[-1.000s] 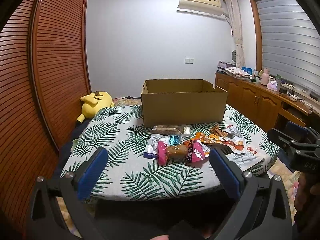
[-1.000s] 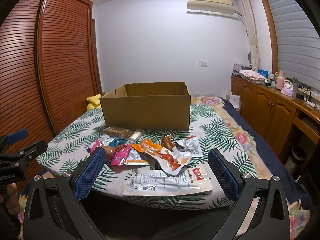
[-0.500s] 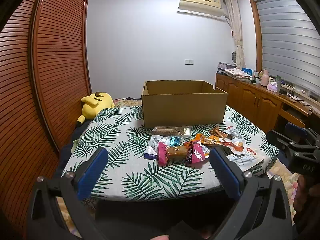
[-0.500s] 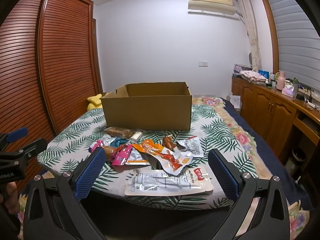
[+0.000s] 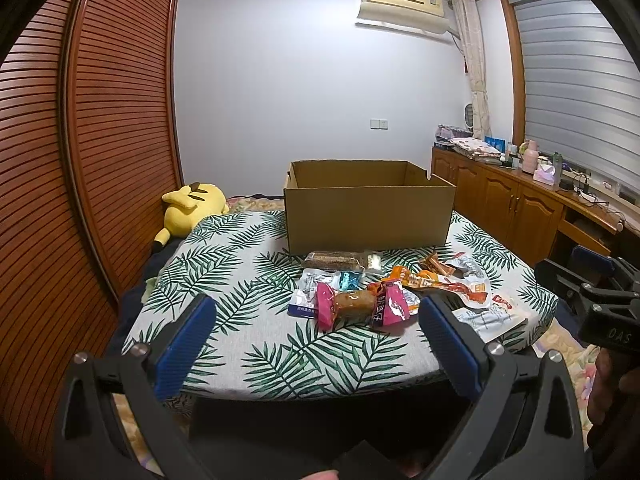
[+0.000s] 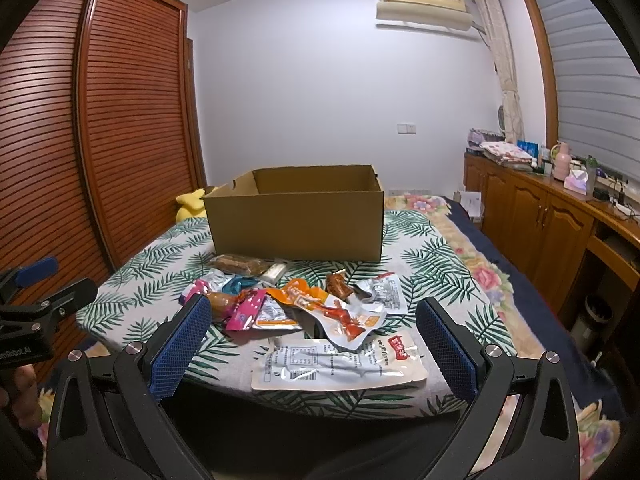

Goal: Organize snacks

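Both grippers, left gripper (image 5: pixel 316 334) and right gripper (image 6: pixel 312 340), are held level short of the near edge of the bed (image 5: pixel 224 280), fingers spread wide and empty, facing the snack packets (image 6: pixel 304 304) heaped on the leaf-print cover just before the open cardboard box (image 5: pixel 368 212).

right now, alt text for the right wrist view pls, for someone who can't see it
The open right gripper hovers before a pile of snack packets on a leaf-print cover, a white pouch nearest. An open cardboard box stands behind the pile; the left gripper shows at the left edge.
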`<state>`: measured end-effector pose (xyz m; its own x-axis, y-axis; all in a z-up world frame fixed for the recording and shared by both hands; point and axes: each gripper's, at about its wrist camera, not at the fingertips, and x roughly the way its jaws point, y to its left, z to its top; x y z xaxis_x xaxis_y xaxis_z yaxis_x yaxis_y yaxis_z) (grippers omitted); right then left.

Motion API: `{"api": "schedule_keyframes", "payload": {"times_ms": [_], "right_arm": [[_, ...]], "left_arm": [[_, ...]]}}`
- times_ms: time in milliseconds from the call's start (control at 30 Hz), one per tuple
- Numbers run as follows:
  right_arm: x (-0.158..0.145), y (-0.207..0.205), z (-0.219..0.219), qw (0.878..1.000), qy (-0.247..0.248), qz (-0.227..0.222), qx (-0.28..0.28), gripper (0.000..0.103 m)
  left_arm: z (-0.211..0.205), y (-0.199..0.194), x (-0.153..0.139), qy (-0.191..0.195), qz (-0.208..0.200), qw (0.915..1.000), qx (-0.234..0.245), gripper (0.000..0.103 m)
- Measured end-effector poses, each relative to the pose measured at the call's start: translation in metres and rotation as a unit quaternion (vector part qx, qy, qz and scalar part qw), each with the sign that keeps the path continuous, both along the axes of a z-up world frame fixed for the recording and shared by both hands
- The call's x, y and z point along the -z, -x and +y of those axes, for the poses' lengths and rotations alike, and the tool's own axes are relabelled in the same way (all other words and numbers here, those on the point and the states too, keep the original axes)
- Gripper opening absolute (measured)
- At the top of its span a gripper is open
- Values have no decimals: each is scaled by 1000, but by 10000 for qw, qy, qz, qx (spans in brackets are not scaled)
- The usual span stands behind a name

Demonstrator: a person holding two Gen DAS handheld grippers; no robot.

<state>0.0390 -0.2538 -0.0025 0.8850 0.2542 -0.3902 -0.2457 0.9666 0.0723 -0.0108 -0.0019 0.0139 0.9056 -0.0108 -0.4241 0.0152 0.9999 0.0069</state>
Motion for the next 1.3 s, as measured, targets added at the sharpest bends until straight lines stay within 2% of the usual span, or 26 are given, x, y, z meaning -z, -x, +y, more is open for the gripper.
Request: {"api": "schedule_keyframes", "payload": {"times_ms": [467, 967, 1300], "right_arm": [[11, -3, -6, 9998, 3, 186, 6, 103], [70, -50, -29, 9945, -27, 1035, -136, 102], [90, -66, -38, 9907, -150, 1356, -5, 101]], "left_arm": [[-5, -7, 14, 23, 177, 9998, 52, 102], [-15, -57, 51, -12, 615, 9978, 240, 102], [-22, -73, 66, 6, 831, 9958, 394, 102]]}}
